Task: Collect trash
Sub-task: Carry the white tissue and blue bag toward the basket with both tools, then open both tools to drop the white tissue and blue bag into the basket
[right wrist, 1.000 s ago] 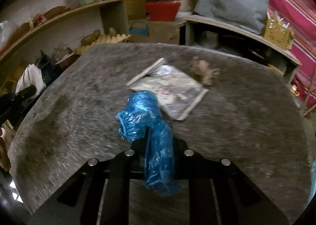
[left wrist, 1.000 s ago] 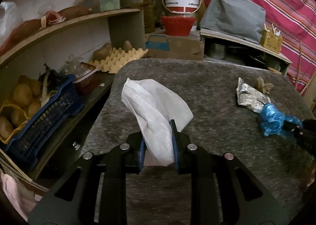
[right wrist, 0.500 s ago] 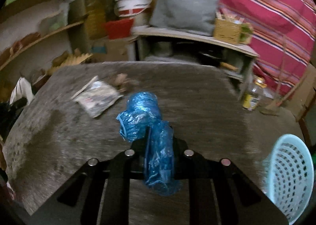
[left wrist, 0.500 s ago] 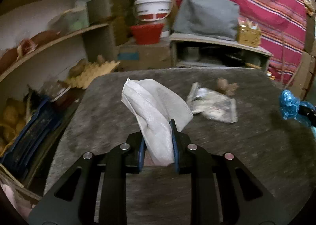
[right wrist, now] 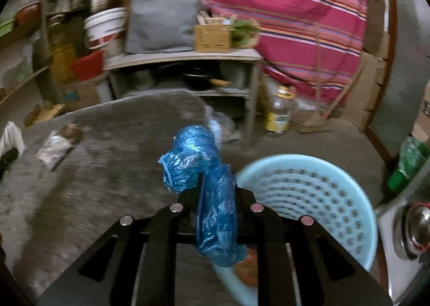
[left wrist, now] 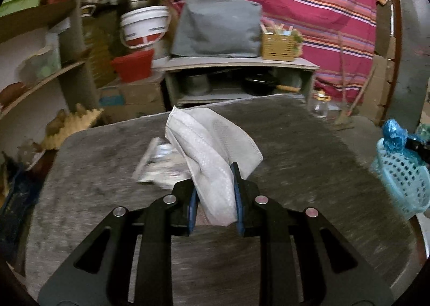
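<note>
Matt black plastic on the left gripper (left wrist: 213, 198), pinching a soft, quilted white cloth mask (left wrist: 212, 150). Right gripper (right wrist: 216, 198) holds crinkly, glossy blue plastic bag (right wrist: 204, 169). Perforated pale-blue plastic basket (right wrist: 322, 193), smooth. The desk (left wrist: 295, 144) looks rough, possibly felt-covered.

Wrapper (left wrist: 158, 163) on the worktop (left wrist: 295, 144) is motion-blurred and half hidden behind the white mask (left wrist: 212, 155). Blue basket (right wrist: 309, 198) is blurred, its near rim behind the right gripper's linkage.
</note>
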`<state>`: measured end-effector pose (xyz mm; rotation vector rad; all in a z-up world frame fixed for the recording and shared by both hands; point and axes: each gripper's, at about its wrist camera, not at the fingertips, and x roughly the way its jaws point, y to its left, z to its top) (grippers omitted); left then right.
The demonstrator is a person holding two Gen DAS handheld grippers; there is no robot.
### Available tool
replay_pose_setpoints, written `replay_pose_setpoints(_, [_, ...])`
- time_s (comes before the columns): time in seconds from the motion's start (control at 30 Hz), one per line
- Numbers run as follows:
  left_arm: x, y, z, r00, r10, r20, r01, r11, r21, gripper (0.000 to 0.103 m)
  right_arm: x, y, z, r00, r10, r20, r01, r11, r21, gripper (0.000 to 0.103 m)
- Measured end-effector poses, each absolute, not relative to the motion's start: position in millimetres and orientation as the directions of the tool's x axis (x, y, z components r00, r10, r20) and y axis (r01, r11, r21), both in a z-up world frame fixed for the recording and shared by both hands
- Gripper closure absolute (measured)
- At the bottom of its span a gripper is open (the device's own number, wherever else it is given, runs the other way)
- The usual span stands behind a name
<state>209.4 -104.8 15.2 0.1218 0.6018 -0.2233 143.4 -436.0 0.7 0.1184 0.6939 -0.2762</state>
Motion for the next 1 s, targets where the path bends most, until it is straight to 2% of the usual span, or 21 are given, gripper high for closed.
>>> replay_pose_setpoints(0.53, [184, -294, 2, 0.729, -0.363, -0.581, 0.468, 0.883, 0.036, 0.082, 74, -568, -19, 0.679, -0.350, -0.646, 0.500, 0.864, 0.057, 0.086])
replay_pose_setpoints(0.9, [163, -396, -14, 0.644, -0.456, -0.615, 0.604, 0.795, 0.044, 0.081, 64, -592, -29, 0.676, -0.328, -0.660, 0.516, 0.850, 0.107, 0.086])
replay_pose_setpoints(0.93, [162, -402, -16, 0.636, -0.462, -0.618, 0.615, 0.787, 0.044, 0.081, 64, -593, -30, 0.676, -0.322, -0.663, 0.517, 0.848, 0.115, 0.086])
replay_pose_setpoints(1.0, [162, -411, -18, 0.624, -0.472, -0.622, 0.634, 0.772, 0.049, 0.073, 65, -595, -32, 0.676, -0.314, -0.667, 0.518, 0.846, 0.127, 0.086])
